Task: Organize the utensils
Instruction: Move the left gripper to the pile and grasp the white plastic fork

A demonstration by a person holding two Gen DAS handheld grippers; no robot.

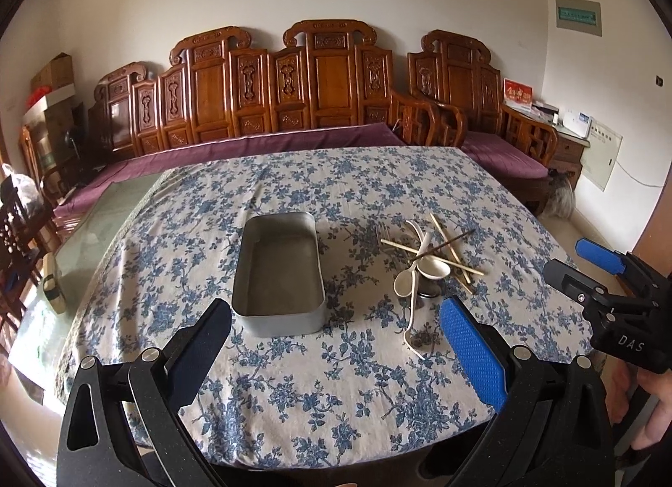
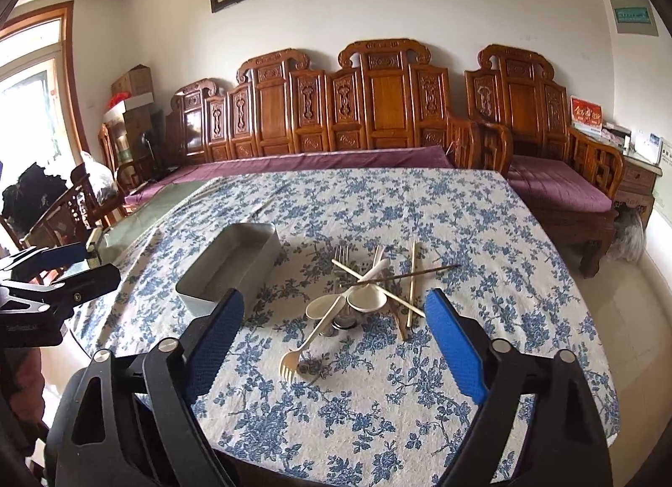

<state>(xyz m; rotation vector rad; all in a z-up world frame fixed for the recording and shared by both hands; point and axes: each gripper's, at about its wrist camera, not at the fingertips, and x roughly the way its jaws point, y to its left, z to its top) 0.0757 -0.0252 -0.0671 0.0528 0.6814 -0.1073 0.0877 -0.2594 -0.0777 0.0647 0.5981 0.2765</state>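
Observation:
An empty grey metal tin (image 1: 279,272) (image 2: 229,268) lies on the flowered tablecloth. To its right is a heap of utensils (image 1: 428,260) (image 2: 369,289): white spoons, bamboo chopsticks, one dark stick, a metal fork (image 2: 342,254) and a cream plastic fork (image 2: 300,350) nearest the front. My left gripper (image 1: 336,331) hovers open in front of the tin, nothing between its fingers. My right gripper (image 2: 334,323) is open above the near side of the heap, the cream fork lying between its fingers below, untouched. It also shows as the right gripper (image 1: 584,264) at the right edge of the left wrist view.
The tablecloth (image 2: 420,214) covers a table whose glass top (image 1: 109,209) shows bare at the left. A carved wooden bench with purple cushions (image 1: 269,142) runs behind the table. A person's hand (image 1: 647,411) holds the right gripper. Wooden chairs (image 2: 71,209) stand at the left.

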